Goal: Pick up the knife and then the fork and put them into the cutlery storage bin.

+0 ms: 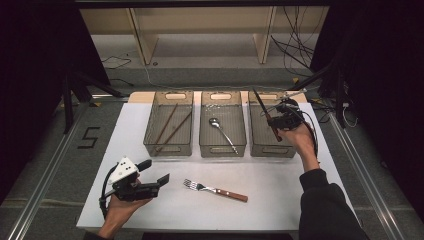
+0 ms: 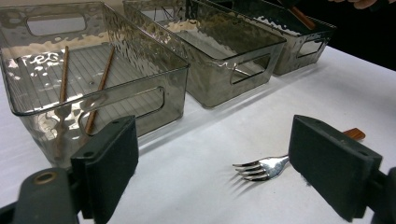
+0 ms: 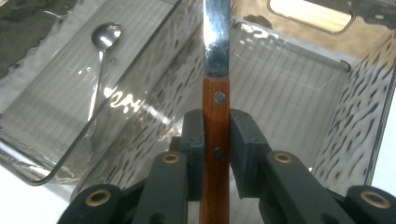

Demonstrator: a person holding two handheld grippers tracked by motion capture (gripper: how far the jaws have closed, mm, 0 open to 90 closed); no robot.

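My right gripper (image 1: 280, 120) hovers over the right-hand clear bin (image 1: 272, 151) and is shut on a knife (image 1: 261, 106) by its wooden handle. In the right gripper view the pads (image 3: 243, 140) squeeze the handle, and the steel blade of the knife (image 3: 216, 42) points away over the bin's ribbed floor. A fork (image 1: 215, 190) with a wooden handle lies on the white table near the front. My left gripper (image 1: 154, 171) rests at the front left, open and empty, with the fork (image 2: 261, 168) lying beyond its jaws.
The left bin (image 1: 168, 150) holds two brown chopsticks (image 1: 170, 125). A spoon (image 1: 222, 131) lies in the middle bin (image 1: 222, 148). The three bins stand side by side across the far half of the table. Cables trail on the floor behind.
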